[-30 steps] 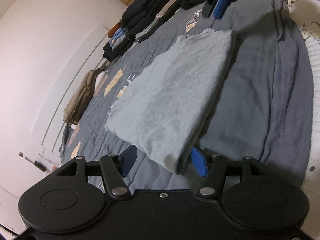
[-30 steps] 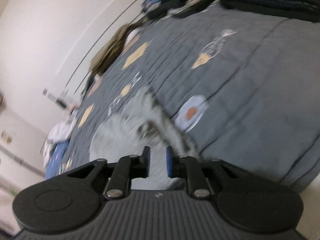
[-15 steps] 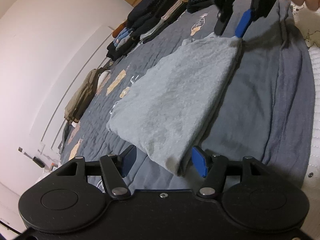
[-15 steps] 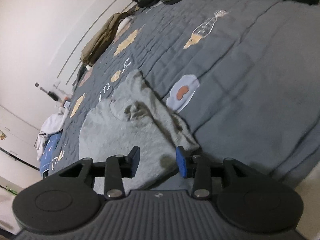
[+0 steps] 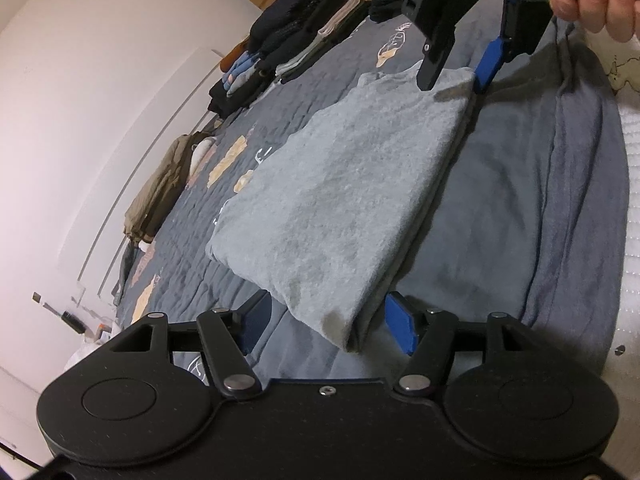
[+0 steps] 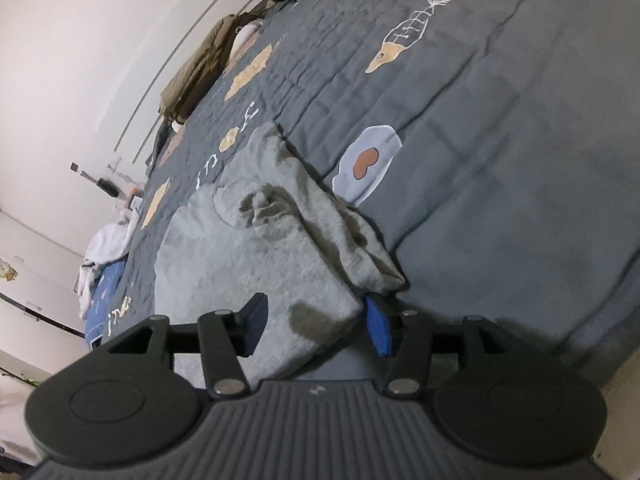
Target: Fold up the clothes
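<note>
A folded grey garment [image 5: 344, 184] lies flat on the dark grey quilt [image 5: 520, 200]. Its near corner sits between the blue pads of my left gripper [image 5: 328, 324], which is open and does not press on the cloth. At the far end, a hand holds my right gripper [image 5: 454, 80] low over the other corner. In the right wrist view the garment [image 6: 240, 264] shows a rumpled neck end. Its corner lies between the fingers of the right gripper [image 6: 316, 324], whose jaws are opening and not pinching the cloth.
Stacks of folded dark clothes [image 5: 296, 40] line the far edge of the quilt [image 6: 500, 120]. An olive garment [image 5: 160, 192] lies by the wall. A white sheet [image 5: 628, 160] borders the quilt on the right. A heap of white and blue cloth [image 6: 104, 264] sits at the left end.
The right gripper has come down onto the garment's far corner and its jaws have spread from nearly closed to wide. The left gripper and the garment have stayed put.
</note>
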